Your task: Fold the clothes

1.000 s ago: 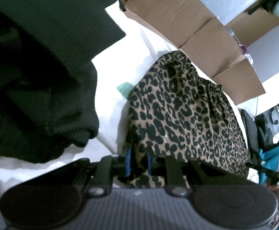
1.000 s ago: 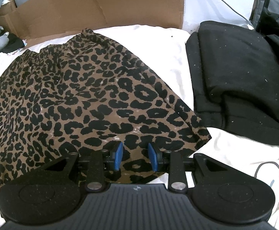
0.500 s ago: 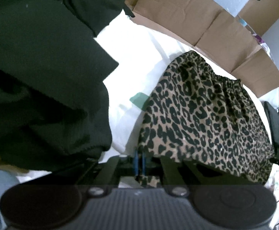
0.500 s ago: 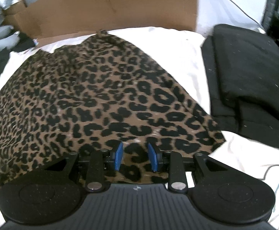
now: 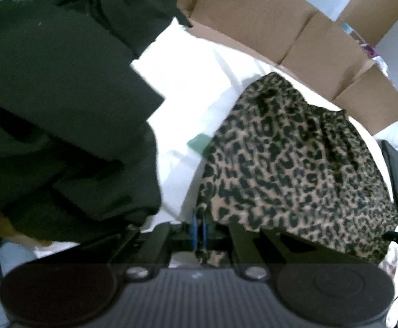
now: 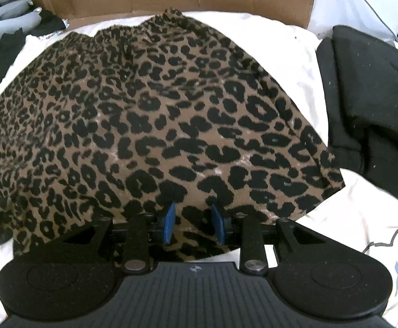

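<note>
1. Left gripper (image 5: pixel 199 228) is clenched, blue pads pressed nearly together on a corner of the leopard-print skirt (image 5: pixel 294 164).
2. Right gripper (image 6: pixel 193 224) has its jaws parted, blue fingers (image 6: pixel 168 221) straddling the skirt's hem.
3. The skirt lies spread on the white bedsheet (image 6: pixel 281 32), beside folded black clothes (image 6: pixel 371 95).
</note>
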